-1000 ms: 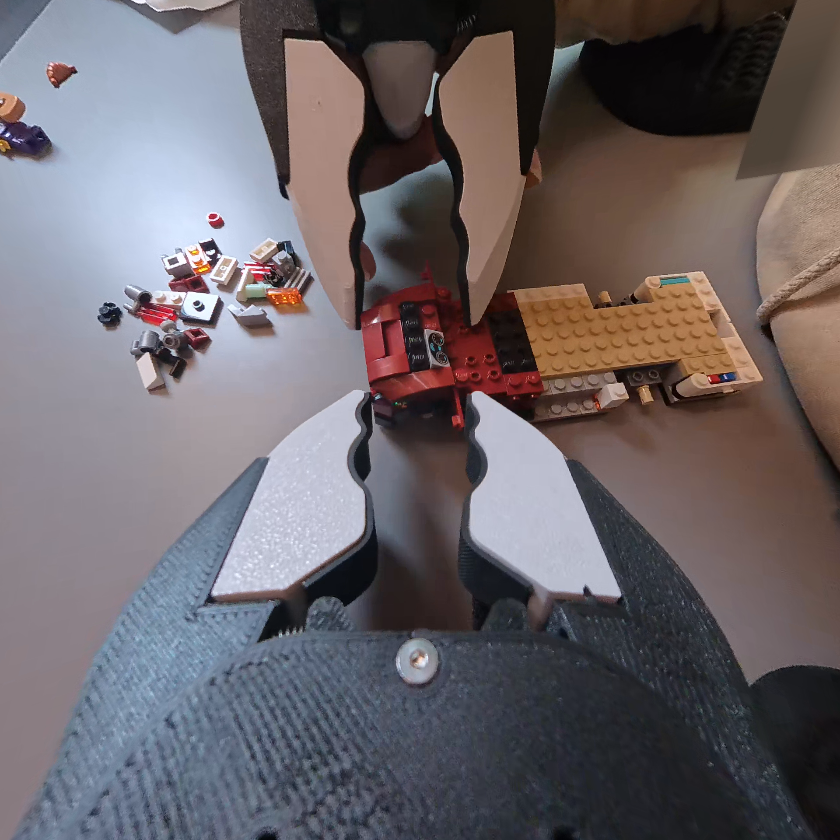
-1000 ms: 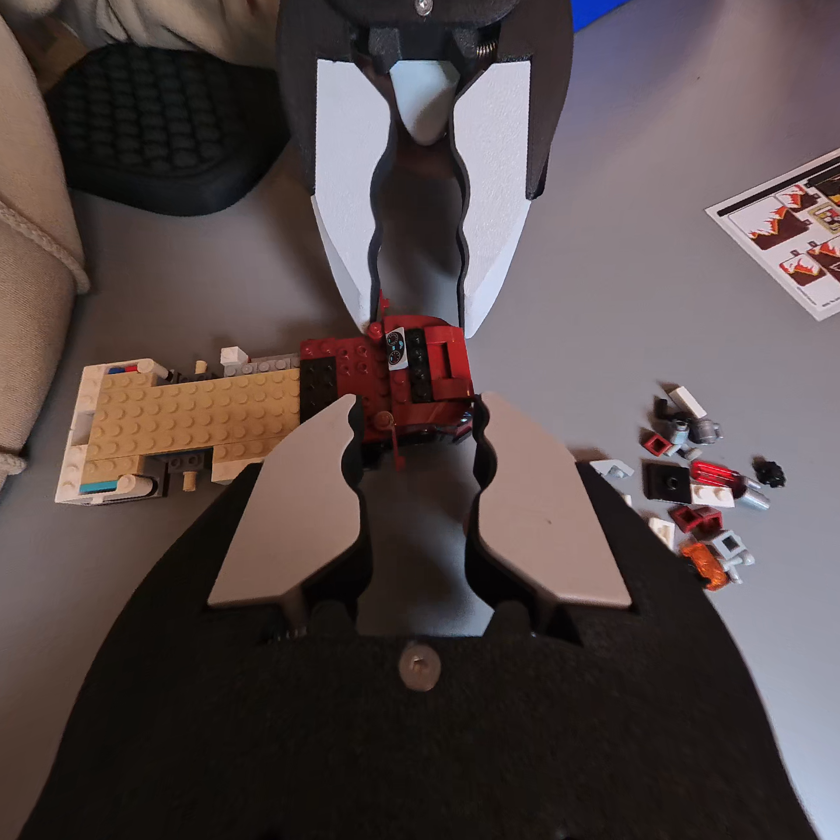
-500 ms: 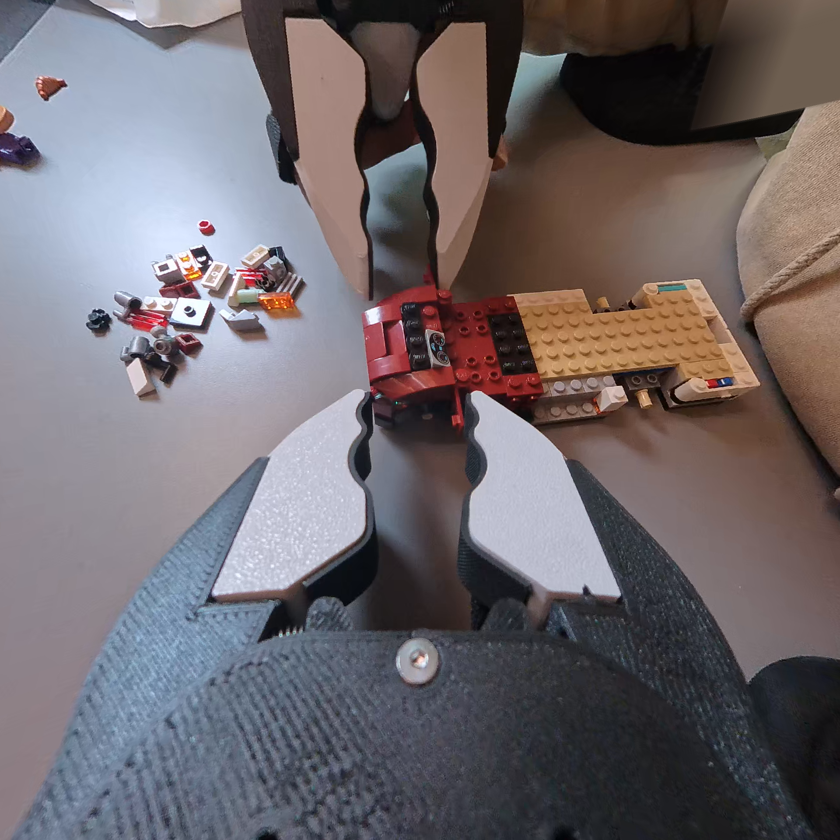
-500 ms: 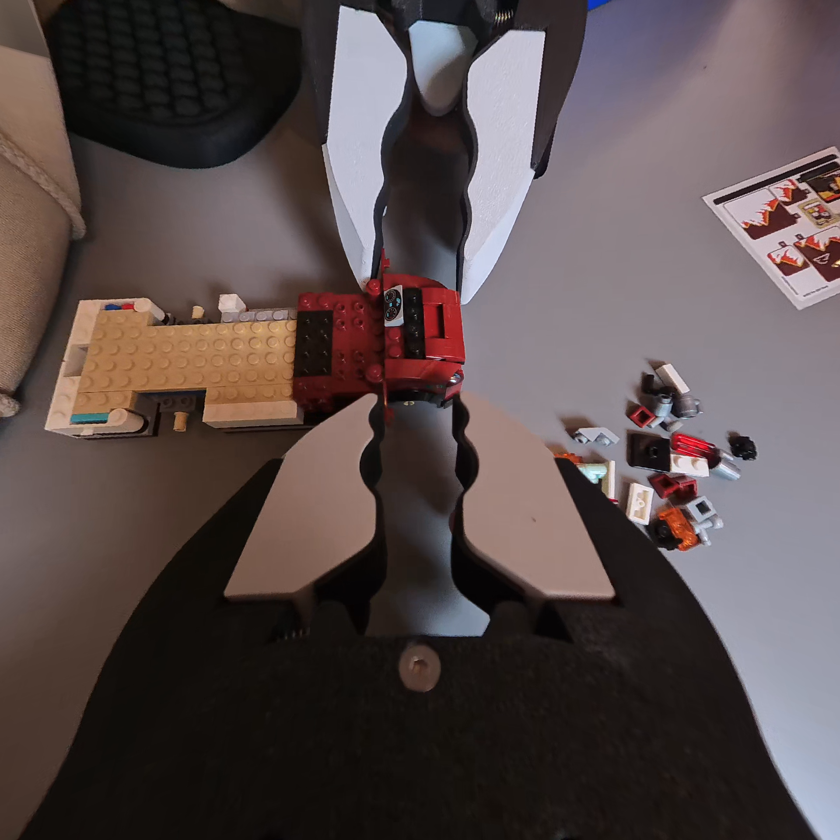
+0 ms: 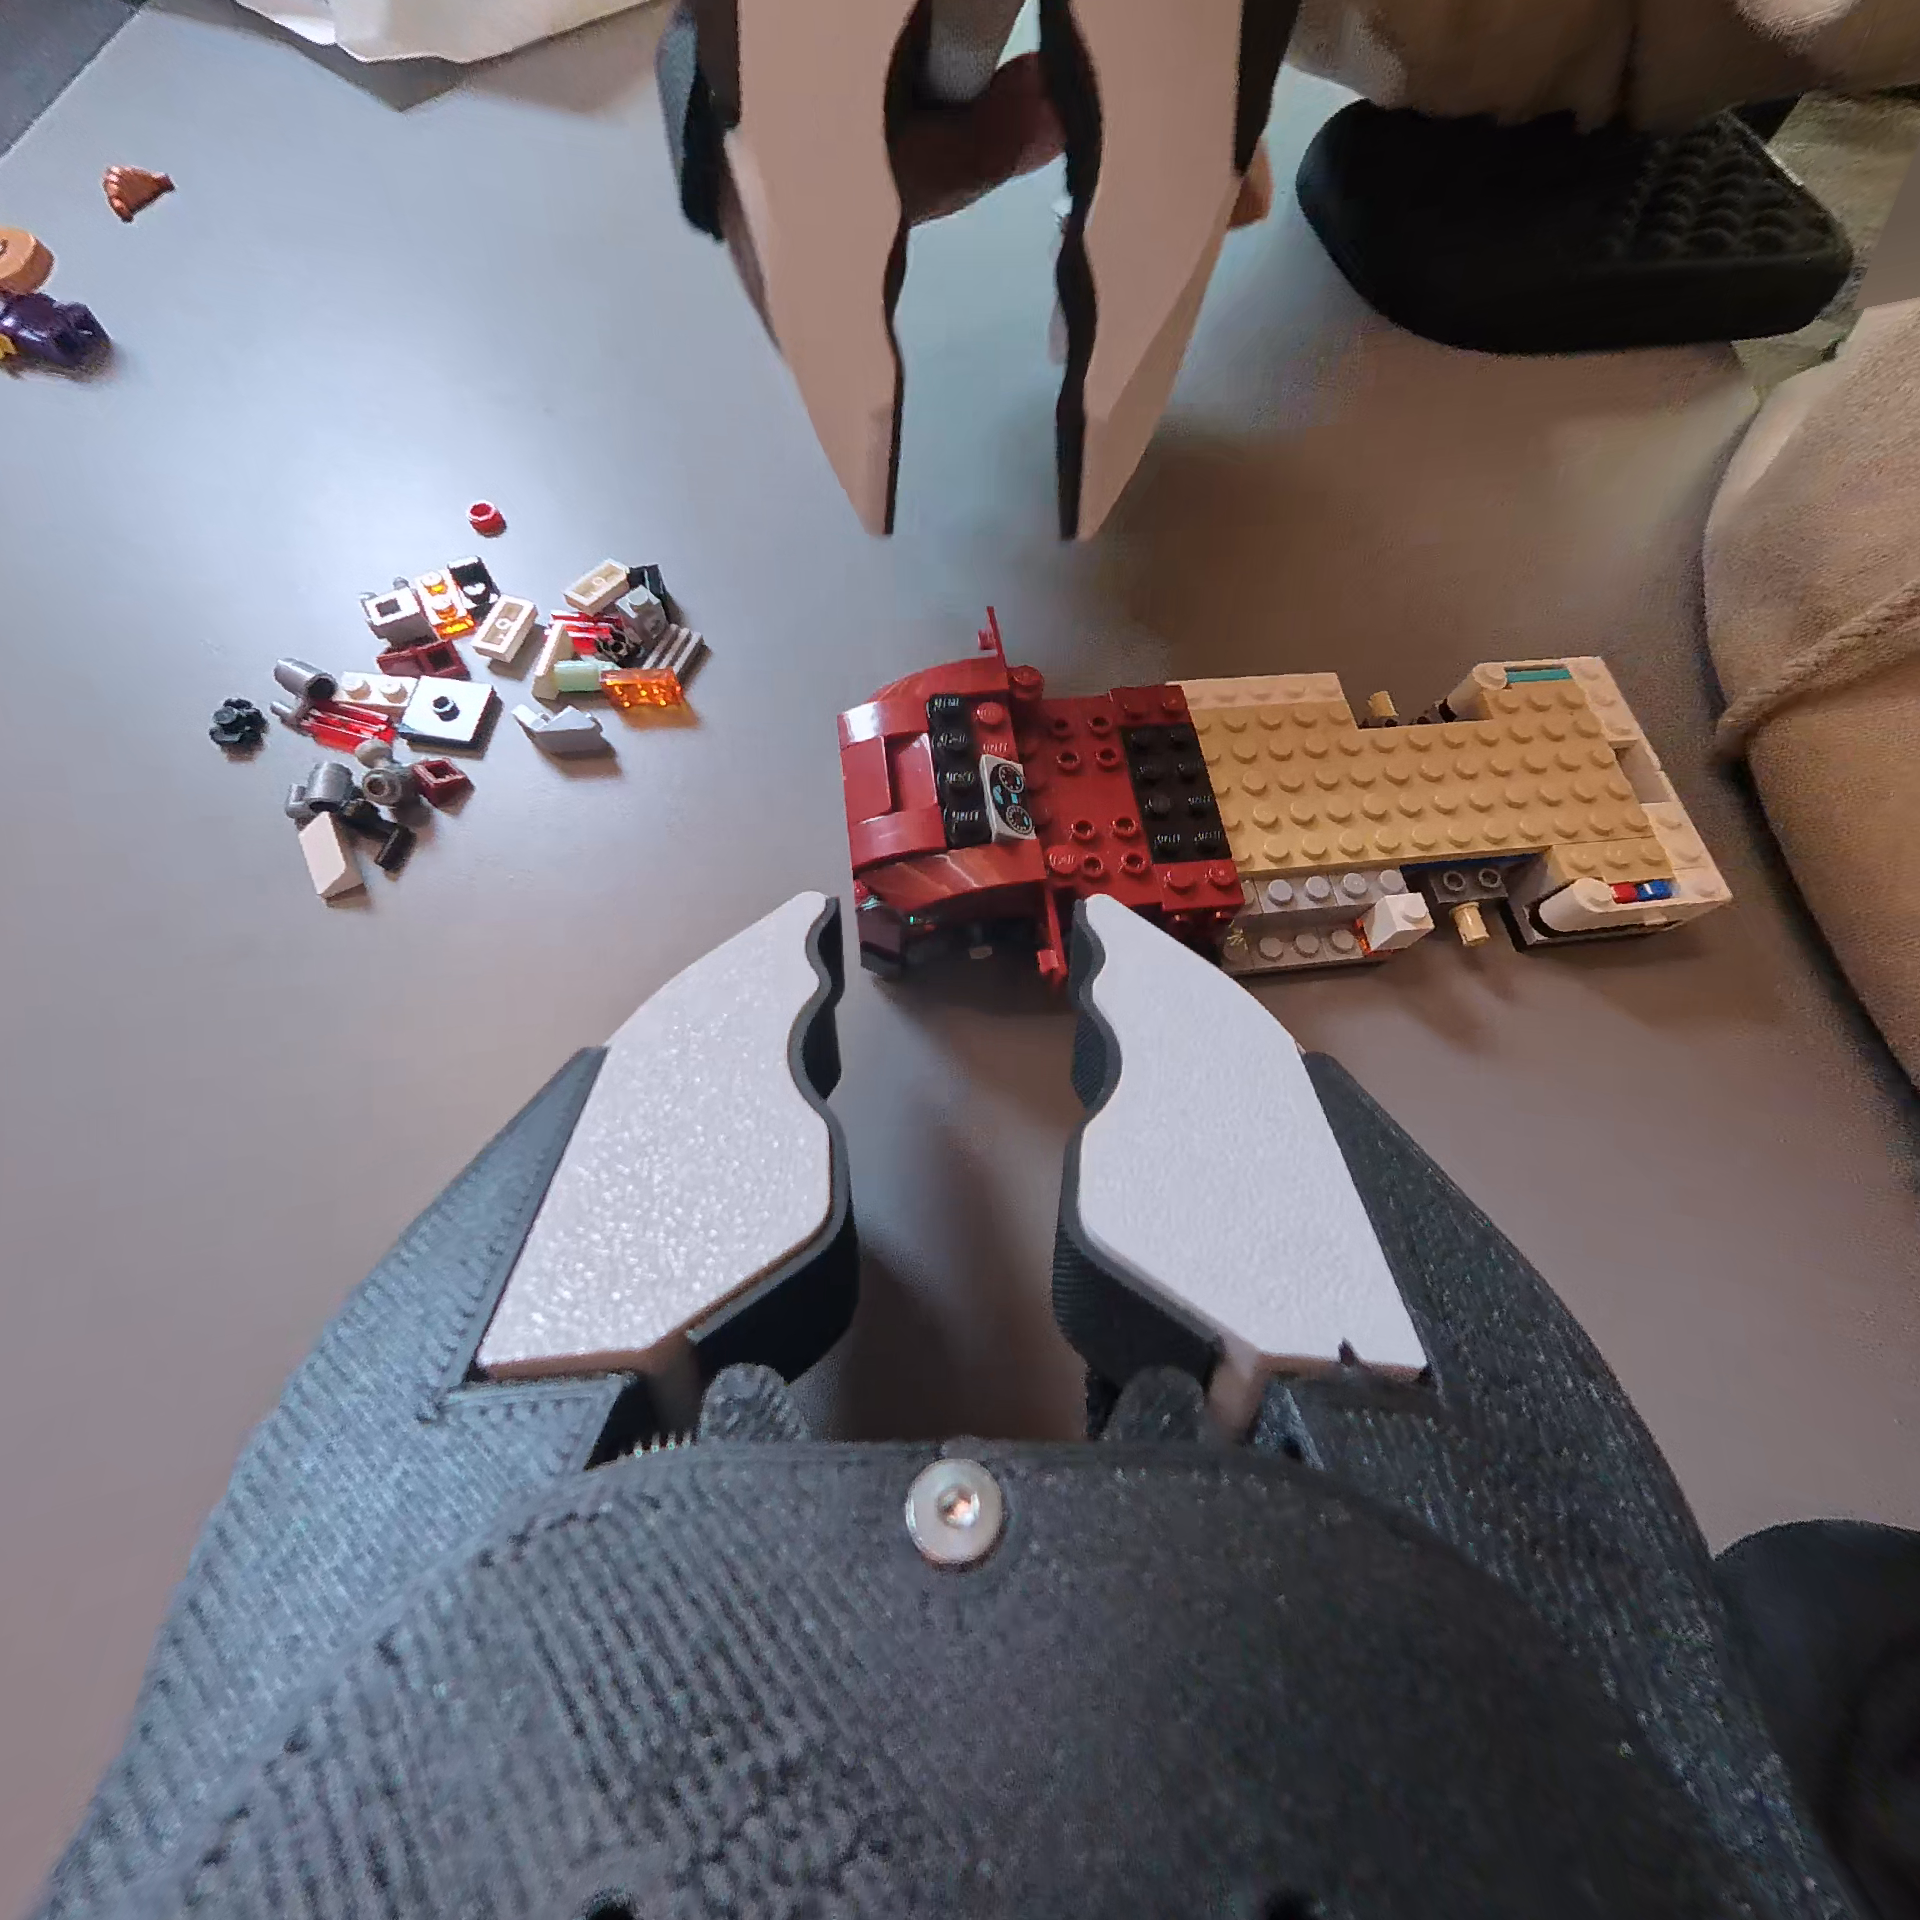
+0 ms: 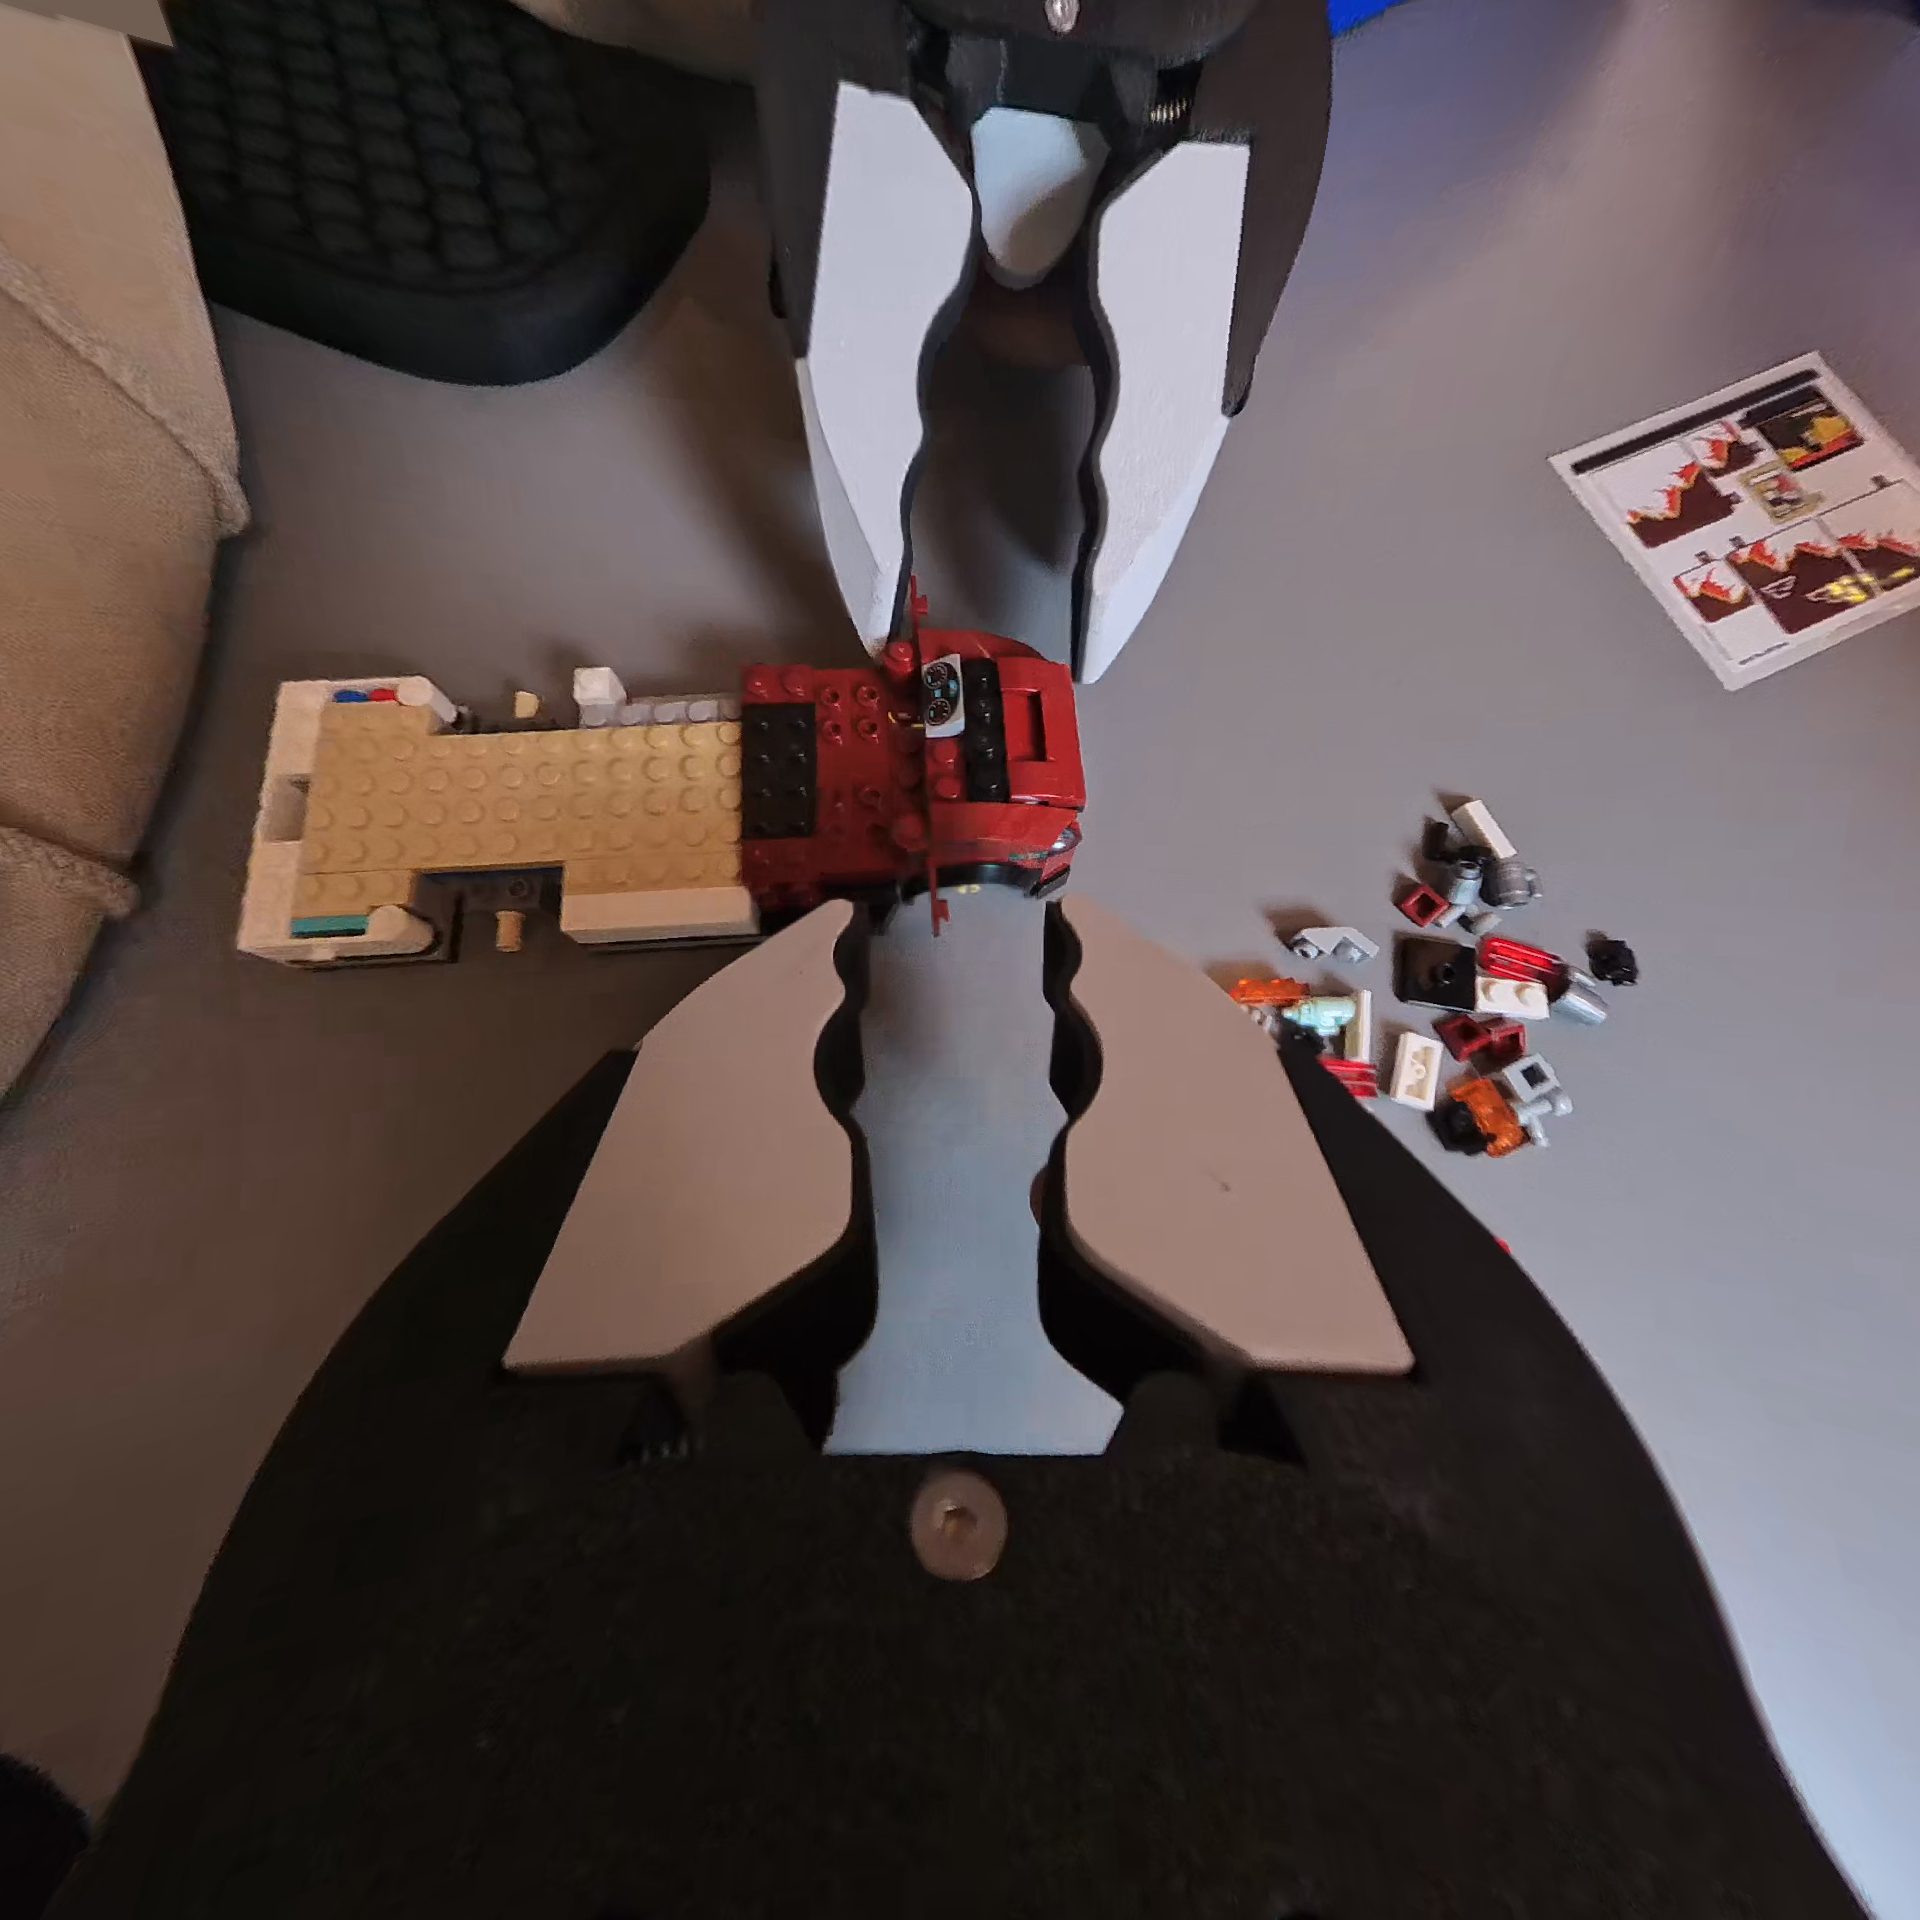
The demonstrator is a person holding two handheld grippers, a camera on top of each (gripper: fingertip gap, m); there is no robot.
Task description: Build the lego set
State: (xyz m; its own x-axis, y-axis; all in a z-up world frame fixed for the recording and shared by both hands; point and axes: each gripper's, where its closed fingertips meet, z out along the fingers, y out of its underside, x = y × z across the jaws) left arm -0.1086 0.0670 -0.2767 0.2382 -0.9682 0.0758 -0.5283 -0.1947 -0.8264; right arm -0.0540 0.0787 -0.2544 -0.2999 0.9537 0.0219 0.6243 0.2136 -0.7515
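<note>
A brick-built vehicle lies on the grey table, with a dark red cab (image 5: 956,790) and a tan studded deck (image 5: 1403,779). My left gripper (image 5: 956,925) is low at the cab's near side. Its fingertips flank the cab's edge with a small gap at the left pad, so it is open and holds nothing. In the right wrist view the left gripper (image 6: 992,655) stands at the far side of the cab (image 6: 935,779). My right gripper (image 6: 951,925) is open and empty, just short of the cab. It also shows in the left wrist view (image 5: 982,530), raised beyond the vehicle.
A pile of small loose pieces (image 5: 457,707) lies left of the cab and also shows in the right wrist view (image 6: 1455,987). A sticker sheet (image 6: 1756,520) lies on the table. A black padded object (image 5: 1558,229) and beige fabric (image 5: 1829,623) border the table. A purple piece (image 5: 47,327) lies far left. Across from one pair of fingers to the other is roughly 7 centimeters. Both grippers' tips are roughly 8 centimeters from the tan studded deck (image 5: 1403,779). My right wrist view (image 6: 537,807) looks at it from another angle.
My right gripper drew back from the cab, which its fingers straddled a second ago; its jaws narrowed, then widened a little. My left gripper's jaws opened slightly. The vehicle stayed on the table.
</note>
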